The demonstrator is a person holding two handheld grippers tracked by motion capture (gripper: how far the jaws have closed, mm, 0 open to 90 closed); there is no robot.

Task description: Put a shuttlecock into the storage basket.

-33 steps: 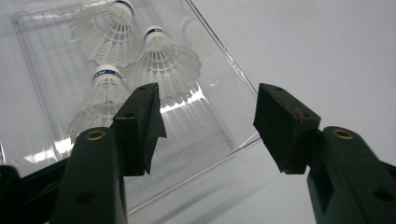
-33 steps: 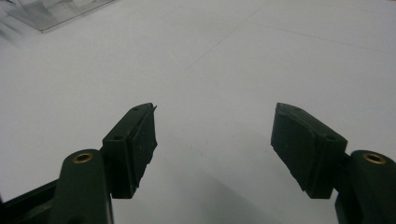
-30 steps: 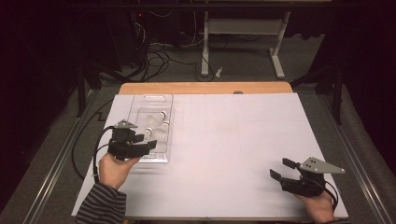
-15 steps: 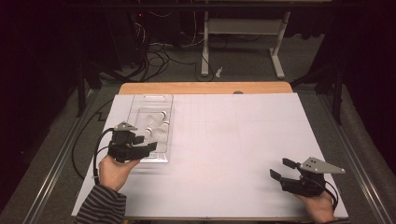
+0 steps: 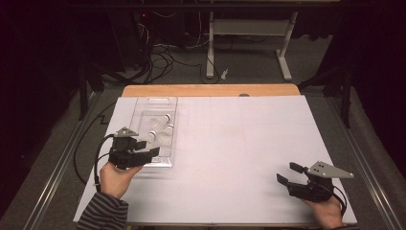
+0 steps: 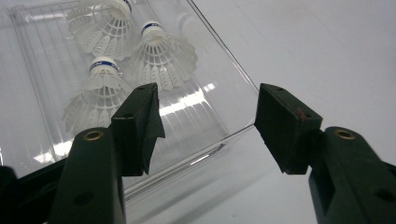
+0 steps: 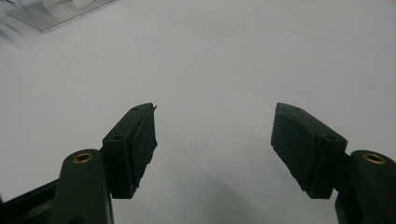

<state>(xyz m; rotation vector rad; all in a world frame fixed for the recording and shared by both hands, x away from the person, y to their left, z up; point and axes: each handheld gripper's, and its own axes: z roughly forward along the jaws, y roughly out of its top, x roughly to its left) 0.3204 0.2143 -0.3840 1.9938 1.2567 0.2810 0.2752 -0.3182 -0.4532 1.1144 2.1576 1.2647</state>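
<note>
Three white shuttlecocks (image 6: 140, 56) lie in the clear plastic tray (image 5: 155, 103) at the table's left. The left gripper (image 5: 150, 146) hovers at the tray's near corner, jaws apart and empty — to pick well, it should pass over the rim and close on the nearest shuttlecock's cork, not its feathers. The right gripper (image 5: 286, 175) rests well apart, jaws wide. Against the earlier frames nothing has shifted — both hands kept still.

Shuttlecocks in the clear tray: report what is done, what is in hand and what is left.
Done: nothing shows as moved yet; three shuttlecocks lie in the clear tray. In hand: the left claw hangs open at the tray's near edge, nothing between its jaws. Left: gripping any shuttlecock. The right claw is open over bare white table, far from the tray.
</note>
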